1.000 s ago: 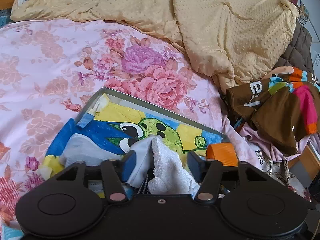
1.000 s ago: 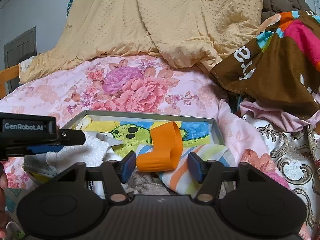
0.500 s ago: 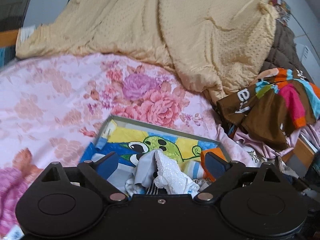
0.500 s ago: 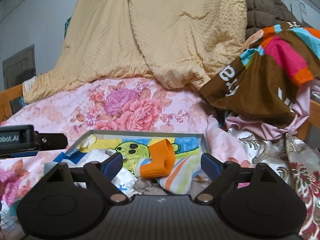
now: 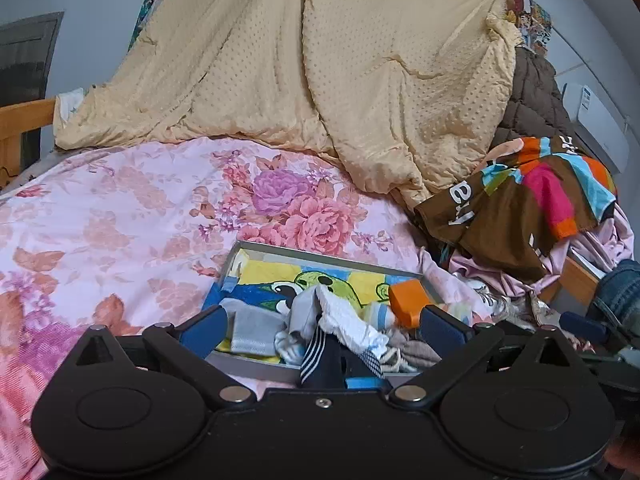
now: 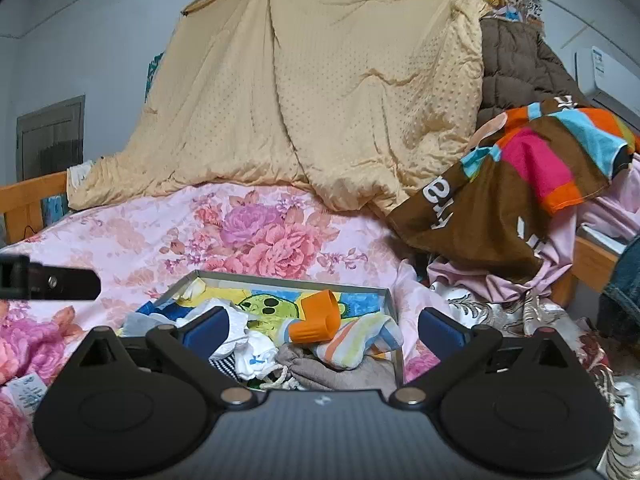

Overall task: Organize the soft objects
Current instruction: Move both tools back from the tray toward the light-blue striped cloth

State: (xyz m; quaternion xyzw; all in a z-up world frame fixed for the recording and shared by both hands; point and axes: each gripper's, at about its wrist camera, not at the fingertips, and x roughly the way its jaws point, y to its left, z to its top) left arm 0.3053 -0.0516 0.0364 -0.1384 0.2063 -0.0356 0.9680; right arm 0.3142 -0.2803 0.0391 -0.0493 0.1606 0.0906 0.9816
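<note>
A grey-rimmed tray (image 5: 320, 254) (image 6: 288, 280) with a cartoon frog lining lies on the floral bed. It holds a pile of small soft items: a white towel piece (image 5: 348, 318) (image 6: 236, 326), a grey sock (image 5: 252, 330), a striped dark sock (image 5: 316, 354), an orange piece (image 5: 406, 302) (image 6: 316, 320), a striped pastel sock (image 6: 360, 338) and a beige drawstring pouch (image 6: 320, 370). My left gripper (image 5: 320, 330) is open and empty, just in front of the tray. My right gripper (image 6: 322, 330) is open and empty over the tray's near end.
A floral pink bedsheet (image 5: 120, 208) covers the bed. A yellow dotted blanket (image 5: 320, 80) is heaped behind. A brown multicoloured shirt (image 6: 520, 192) and pink cloth (image 6: 500, 284) lie at the right. The left gripper's side (image 6: 48, 282) shows at the left edge.
Both grippers have opened wide and pulled back from the tray. The left one let go of the white towel piece, the right one let go of the orange piece; both now lie in the tray.
</note>
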